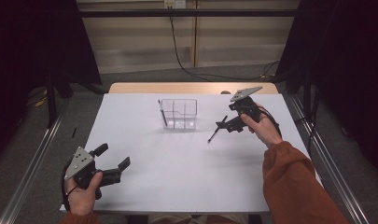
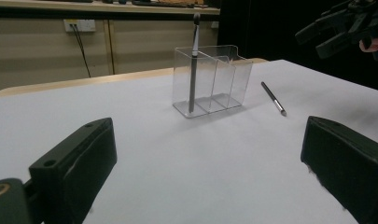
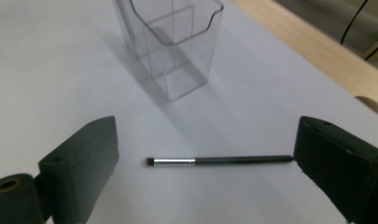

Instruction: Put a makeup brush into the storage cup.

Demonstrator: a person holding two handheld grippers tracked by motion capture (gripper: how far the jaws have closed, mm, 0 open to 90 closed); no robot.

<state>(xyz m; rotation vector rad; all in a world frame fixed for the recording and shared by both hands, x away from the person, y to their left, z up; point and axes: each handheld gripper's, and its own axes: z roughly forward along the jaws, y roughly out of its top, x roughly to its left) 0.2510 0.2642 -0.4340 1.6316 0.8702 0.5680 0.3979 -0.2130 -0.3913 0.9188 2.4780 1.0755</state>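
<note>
On the white table (image 1: 177,163), toward the far side, stands a clear plastic organizer (image 1: 178,114) with dividers; one dark brush (image 2: 193,65) stands upright in its end compartment, tip poking above the rim. Second brush (image 3: 219,161) lies flat on the table just right of the organizer, silver ferrule toward its bristle end. Right gripper (image 1: 222,124) hangs low over that brush, jaws spread wide, one each side of it, nothing gripped; cannot tell if a jaw touches the handle tip. Left gripper (image 1: 113,161) sits at the near-left corner, well apart from the organizer, jaws wide apart, empty. Orange sleeve (image 1: 294,182) on right forearm.
</note>
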